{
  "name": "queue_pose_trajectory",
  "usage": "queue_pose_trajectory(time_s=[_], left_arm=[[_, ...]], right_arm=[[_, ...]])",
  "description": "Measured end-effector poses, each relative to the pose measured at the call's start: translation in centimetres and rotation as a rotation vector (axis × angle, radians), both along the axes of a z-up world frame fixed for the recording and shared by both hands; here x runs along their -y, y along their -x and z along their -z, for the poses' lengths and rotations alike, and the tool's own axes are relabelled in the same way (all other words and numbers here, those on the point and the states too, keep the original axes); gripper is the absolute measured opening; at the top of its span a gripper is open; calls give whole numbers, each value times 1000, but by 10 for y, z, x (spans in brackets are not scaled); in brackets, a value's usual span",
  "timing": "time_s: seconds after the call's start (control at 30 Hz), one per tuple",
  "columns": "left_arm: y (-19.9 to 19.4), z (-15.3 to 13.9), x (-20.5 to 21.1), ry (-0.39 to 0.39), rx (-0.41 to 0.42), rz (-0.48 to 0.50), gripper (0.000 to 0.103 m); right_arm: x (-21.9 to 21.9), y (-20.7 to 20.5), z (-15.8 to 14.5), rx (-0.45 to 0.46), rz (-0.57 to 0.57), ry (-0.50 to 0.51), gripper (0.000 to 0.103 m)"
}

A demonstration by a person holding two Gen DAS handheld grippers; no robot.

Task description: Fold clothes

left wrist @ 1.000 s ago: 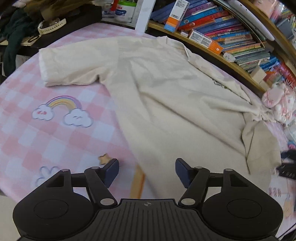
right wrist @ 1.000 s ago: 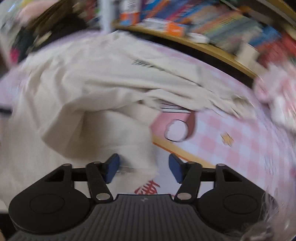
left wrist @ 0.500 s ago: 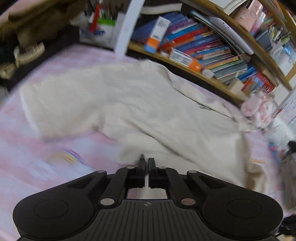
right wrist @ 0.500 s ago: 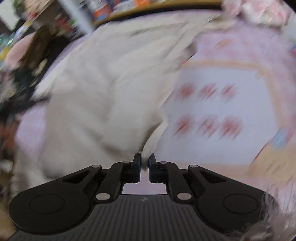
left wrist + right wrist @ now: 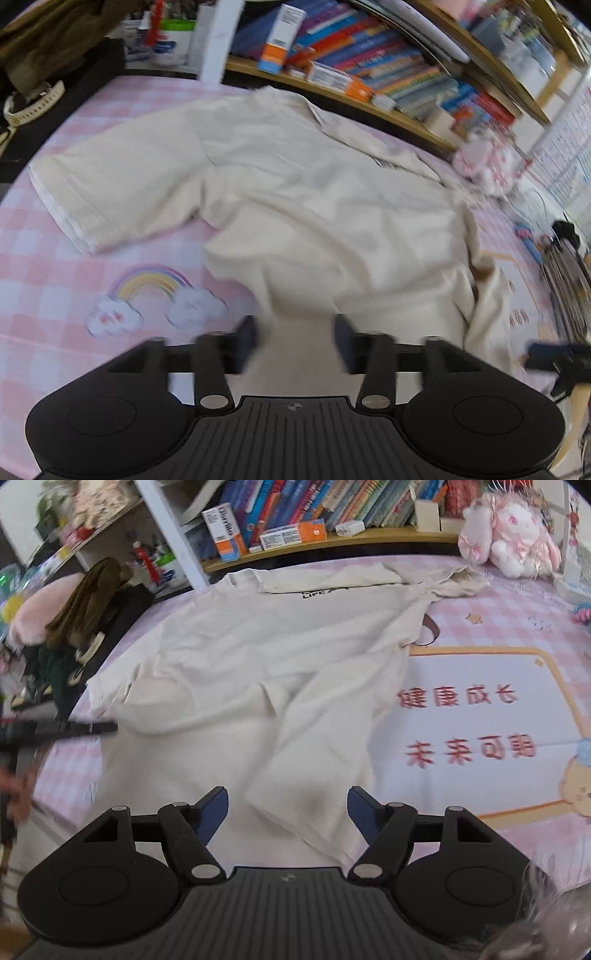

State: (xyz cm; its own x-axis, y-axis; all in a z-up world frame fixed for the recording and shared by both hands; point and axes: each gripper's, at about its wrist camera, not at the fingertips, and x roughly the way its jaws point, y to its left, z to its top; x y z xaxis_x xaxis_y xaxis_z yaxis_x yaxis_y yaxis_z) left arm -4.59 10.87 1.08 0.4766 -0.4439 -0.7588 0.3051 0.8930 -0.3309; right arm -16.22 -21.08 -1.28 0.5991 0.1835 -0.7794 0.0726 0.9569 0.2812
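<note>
The cream t-shirt (image 5: 258, 657) sprawls mid-frame across the pink checked sheet (image 5: 517, 605). The left gripper (image 5: 295, 338) and right gripper (image 5: 288, 808) are both spreading apart, cloth lying between their jaws, nothing pinched. The bookshelf (image 5: 332, 542) and plush bunny (image 5: 509, 535) crowd the top edge.

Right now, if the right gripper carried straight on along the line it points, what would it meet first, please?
Most likely the cream T-shirt: its lower hem lies just ahead of the right gripper, whose jaws are opening with nothing pinched between them. Under the cloth is the pink checked sheet. Depth is hard to judge.
</note>
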Motion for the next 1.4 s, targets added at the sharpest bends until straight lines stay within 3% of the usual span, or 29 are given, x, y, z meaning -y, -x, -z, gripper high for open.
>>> queue_pose_trajectory(time_s=[0.07,0.1,0.13,0.17,0.33,0.4,0.47,0.57,0.6,0.67,0.73,0.9,0.93,0.97,1.0,1.03,1.17,1.27,1.33,1.4], left_arm=[[8,4,10,-38,3,34,52],[12,6,13,-59,5,49,52],[15,8,17,-81,7,64,52],[19,9,18,-94,7,72,52],[27,10,8,-64,8,79,53],[28,10,3,-45,3,67,53],[30,9,0,-25,-3,51,53],[35,7,-2,-13,-3,51,53],[35,8,-2,-15,-6,55,53],[36,9,-1,-22,-6,60,53],[36,8,2,-30,-9,51,53],[41,8,5,-47,0,43,54],[42,8,5,-49,5,44,53],[42,9,5,-51,6,41,53],[41,8,5,-49,-1,36,53],[40,8,5,-47,-9,30,53],[36,7,2,-43,-33,26,53],[34,6,4,-60,-35,37,53],[33,6,5,-67,-36,38,53],[32,5,6,-74,-40,42,53]], right_arm=[[-8,-11,11,-36,11,16,62],[-11,-16,16,-55,14,26,37],[-15,-21,22,-73,17,35,4],[-16,-21,25,-83,21,31,2],[7,7,6,-11,102,-7,2],[30,27,-4,16,196,11,2],[54,43,-6,-2,272,39,2],[73,55,-5,-41,279,49,6],[70,53,-4,-41,257,38,14],[54,46,-4,-8,202,20,57],[38,32,2,13,148,-10,61],[22,-10,27,-43,97,-24,58],[21,-17,31,-57,93,-21,53],[20,-23,37,-73,87,-11,45],[19,-29,42,-91,79,1,19],[19,-30,42,-93,71,5,3],[33,-12,21,-22,62,20,3],[72,24,-4,53,173,88,3],[110,44,-21,50,299,169,3],[141,57,-21,-18,369,230,3]])
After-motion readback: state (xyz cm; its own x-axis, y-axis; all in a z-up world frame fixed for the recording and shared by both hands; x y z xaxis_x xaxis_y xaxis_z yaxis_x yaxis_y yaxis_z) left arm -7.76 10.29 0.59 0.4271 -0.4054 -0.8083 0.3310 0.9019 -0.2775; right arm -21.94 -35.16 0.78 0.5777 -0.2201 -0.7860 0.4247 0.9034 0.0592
